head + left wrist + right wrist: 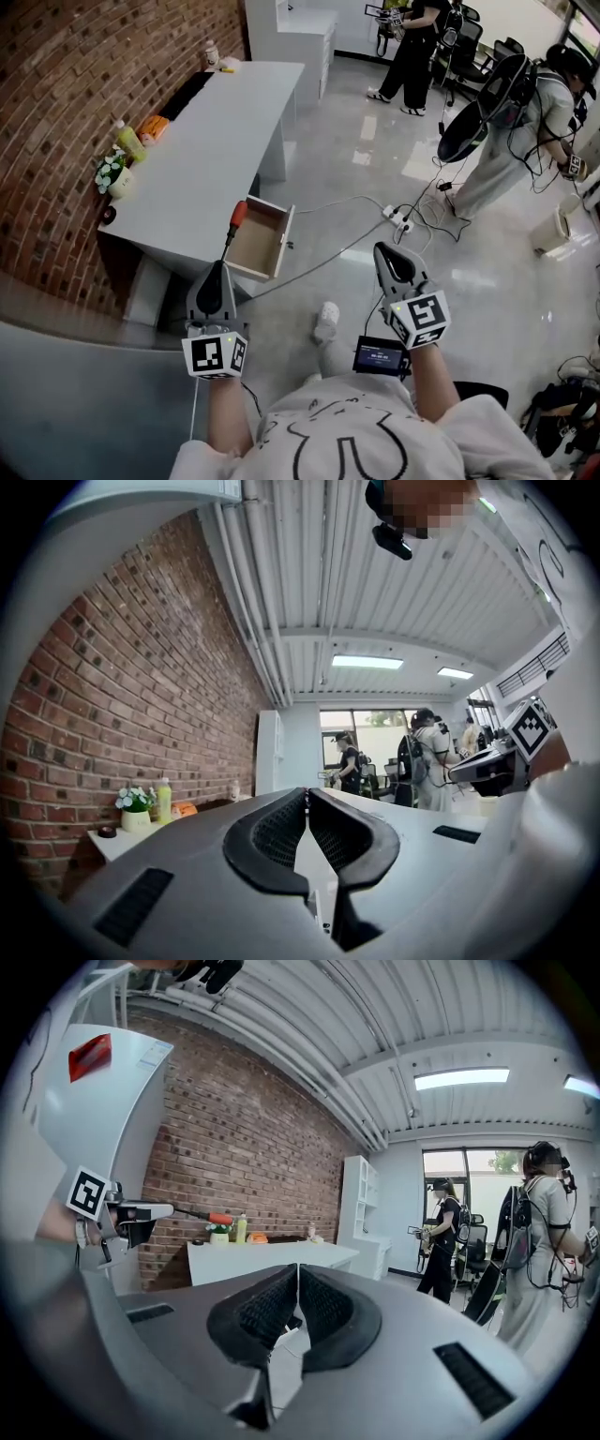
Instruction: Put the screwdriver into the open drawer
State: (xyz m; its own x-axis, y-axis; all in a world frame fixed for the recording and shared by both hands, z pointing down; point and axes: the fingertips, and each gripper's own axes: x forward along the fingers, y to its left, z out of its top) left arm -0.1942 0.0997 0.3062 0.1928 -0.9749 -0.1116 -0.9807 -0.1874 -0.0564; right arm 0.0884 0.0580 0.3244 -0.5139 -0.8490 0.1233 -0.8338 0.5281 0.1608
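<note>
Screwdriver (pixel 236 217): in your left claw (pixel 223 263), pinched shut on thin dark shaft. Chunky red-orange handle leads, likely so blunt end enters first. From head view, handle lines up with left edge of open drawer (pixel 285 234), a shallow bare-wood box under pale smooth bench (pixel 216 141). Your right claw (pixel 385 249): closed, empty, ribbed black pads touching, held aside.

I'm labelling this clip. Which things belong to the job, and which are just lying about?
Job:
- screwdriver, gripped by the left gripper
- open drawer

Lying about:
- yellow bottle
- flowers
- power strip on the floor
</note>
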